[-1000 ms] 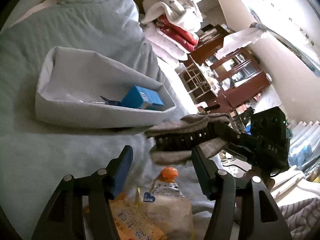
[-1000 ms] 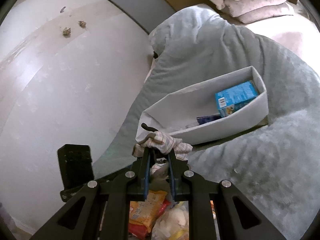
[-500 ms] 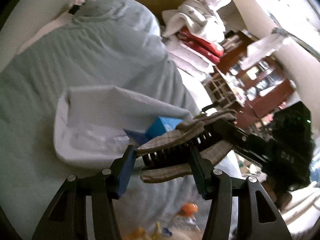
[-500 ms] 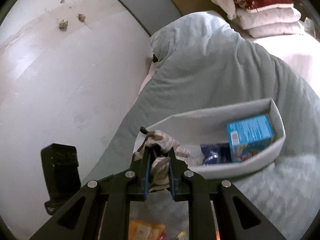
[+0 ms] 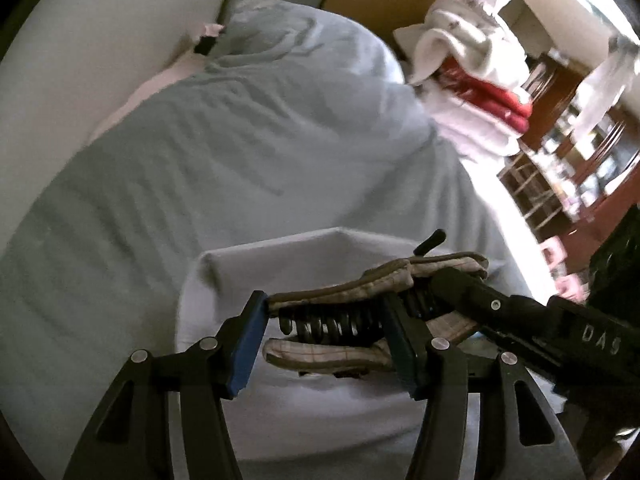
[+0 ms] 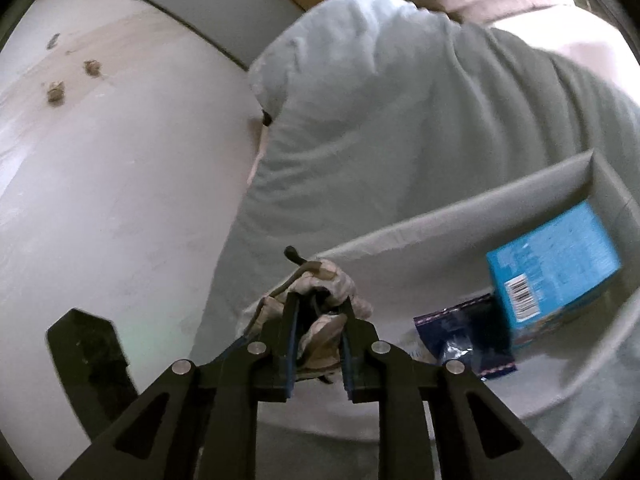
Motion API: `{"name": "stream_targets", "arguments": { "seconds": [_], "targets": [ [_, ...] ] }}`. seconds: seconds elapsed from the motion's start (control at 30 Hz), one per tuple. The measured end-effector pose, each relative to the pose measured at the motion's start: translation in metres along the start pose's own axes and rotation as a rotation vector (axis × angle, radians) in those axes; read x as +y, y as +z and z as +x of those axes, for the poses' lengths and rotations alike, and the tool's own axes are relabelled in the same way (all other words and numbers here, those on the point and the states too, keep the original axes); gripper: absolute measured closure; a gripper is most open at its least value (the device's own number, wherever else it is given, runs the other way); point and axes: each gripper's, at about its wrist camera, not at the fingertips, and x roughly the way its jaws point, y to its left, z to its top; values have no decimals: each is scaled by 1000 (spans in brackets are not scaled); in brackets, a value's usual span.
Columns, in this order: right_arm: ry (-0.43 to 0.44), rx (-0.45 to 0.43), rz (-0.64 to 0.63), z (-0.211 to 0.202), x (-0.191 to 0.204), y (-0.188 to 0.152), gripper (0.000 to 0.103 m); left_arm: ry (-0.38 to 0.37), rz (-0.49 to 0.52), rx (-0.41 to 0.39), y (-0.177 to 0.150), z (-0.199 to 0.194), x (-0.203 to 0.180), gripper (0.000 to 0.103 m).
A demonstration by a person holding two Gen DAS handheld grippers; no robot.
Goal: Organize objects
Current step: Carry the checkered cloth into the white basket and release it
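Note:
My right gripper is shut on a hand grip exerciser with plaid cloth-covered handles and a black spring, holding it over the near left end of the grey fabric bin. In the left wrist view the exerciser hangs between the fingers of my open left gripper, above the bin; the right gripper reaches in from the right. A blue box and a dark blue packet lie in the bin.
The bin rests on a bed with a pale grey-green duvet. A white wall runs along the bed's left side. Folded white and red bedding is stacked past the bed, with wooden shelves to the right.
Both grippers have moved forward from the snack packets toward the bin. The exerciser, held by the right gripper, now hangs over the bin's end and between the left fingers.

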Motion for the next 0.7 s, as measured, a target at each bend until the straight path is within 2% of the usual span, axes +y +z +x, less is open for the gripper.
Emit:
{"name": "stream_targets", "arguments": {
  "seconds": [0.07,0.13,0.23,0.3,0.37,0.43,0.5,0.6,0.7],
  "targets": [
    [-60,6,-24,14,-2,-4,87,26,33,11,-7,8,0,55],
    [-204,-35,-117,24,-1,-10,88,91,88,25,-14,15,-5,55],
    [-306,-77,-185,25,-1,-14,84,144,144,31,-22,20,-10,55],
    [-308,-71,-179,21,-4,-14,82,149,155,23,-25,18,-12,55],
    [-275,-44,-144,17,-8,-12,80,135,145,13,-25,15,-9,55],
    [-197,-21,-106,11,-13,-11,71,106,120,1,-25,11,-2,54],
    [-165,-62,-108,-4,-10,-11,60,77,94,-15,-27,6,1,53],
    [-201,-142,-191,-30,1,-16,52,33,74,-47,-31,-6,2,52],
    [-226,-182,-266,-53,7,-28,48,-9,81,-60,-35,-15,-1,51]
  ]
}}
